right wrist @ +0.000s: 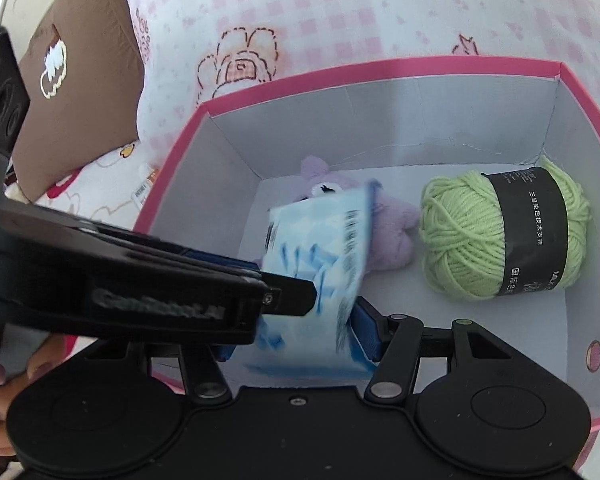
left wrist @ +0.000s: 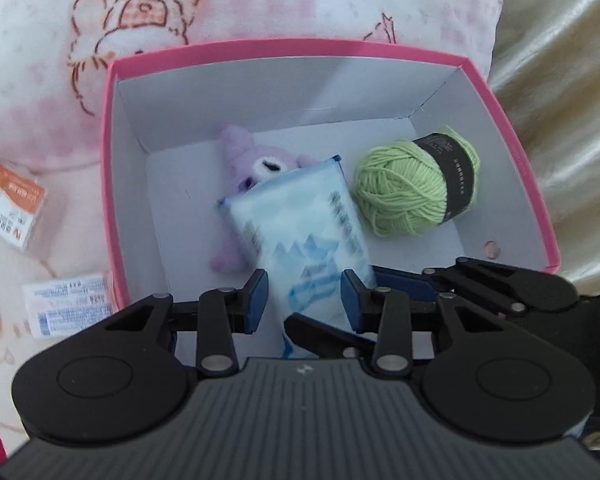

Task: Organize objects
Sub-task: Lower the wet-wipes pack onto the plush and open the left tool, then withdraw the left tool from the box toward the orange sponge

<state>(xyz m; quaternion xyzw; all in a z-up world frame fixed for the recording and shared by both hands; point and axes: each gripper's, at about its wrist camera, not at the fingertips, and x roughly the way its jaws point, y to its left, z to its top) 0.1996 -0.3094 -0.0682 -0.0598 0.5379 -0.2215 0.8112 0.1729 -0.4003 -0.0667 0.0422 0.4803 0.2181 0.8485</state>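
Note:
A pink box [left wrist: 112, 184] with a white inside holds a purple plush toy [left wrist: 242, 160] and a ball of green yarn [left wrist: 412, 188]. A blue-and-white tissue pack [left wrist: 300, 232] lies over the plush, slanting into the box. My left gripper [left wrist: 304, 300] has its blue pads on both sides of the pack's near end. My right gripper [right wrist: 300, 332] also has the pack [right wrist: 320, 248] between its pads; its left finger is hidden behind the left gripper's body [right wrist: 120, 280]. The plush [right wrist: 388, 224] and yarn [right wrist: 500, 236] show in the right wrist view.
The box [right wrist: 172, 192] sits on a pink-and-white cartoon blanket [left wrist: 260, 0]. An orange-and-white carton [left wrist: 10, 204] and a white packet [left wrist: 70, 304] lie left of the box. A brown cushion [right wrist: 80, 92] is at far left. Cream fabric [left wrist: 560, 60] lies to the right.

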